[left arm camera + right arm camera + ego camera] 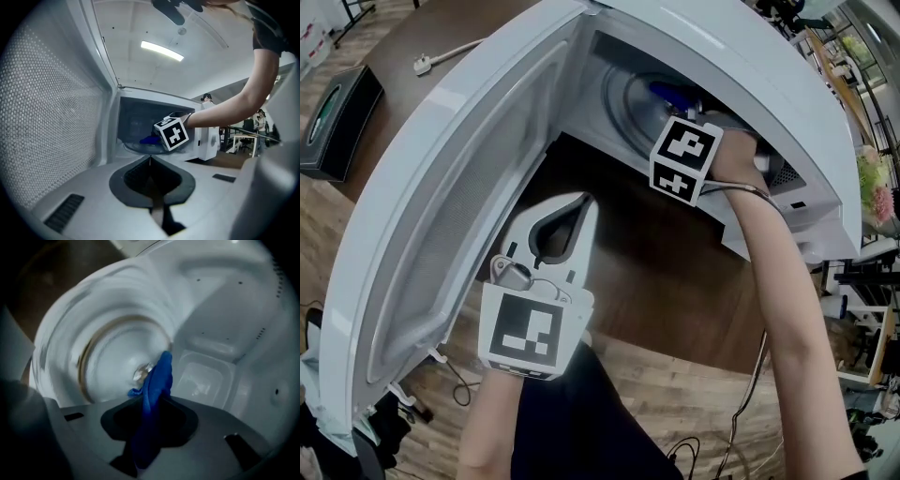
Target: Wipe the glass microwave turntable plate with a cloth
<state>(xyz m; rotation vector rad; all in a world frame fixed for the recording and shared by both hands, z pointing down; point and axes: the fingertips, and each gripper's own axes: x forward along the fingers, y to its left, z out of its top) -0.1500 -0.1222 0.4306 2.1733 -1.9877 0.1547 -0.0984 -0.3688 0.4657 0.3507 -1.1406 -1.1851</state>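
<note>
The blue cloth [159,376] is pinched between the nearly closed fingers of the right gripper [154,401]. Its long fold runs out along them toward the hub of the glass turntable plate [93,333], which lies flat, face up, on the microwave [750,56] floor. The cloth is best pressed flat and swept in circles to the rim. The left gripper [150,161] is held outside, fingers closed on nothing.

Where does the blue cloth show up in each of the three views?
Head view: cloth upper centre, inside the microwave.
Left gripper view: cloth a small blue patch at centre.
Right gripper view: cloth low centre, standing up in front of the plate.
Shared landmark: the plate, right by the cloth in all three.
</note>
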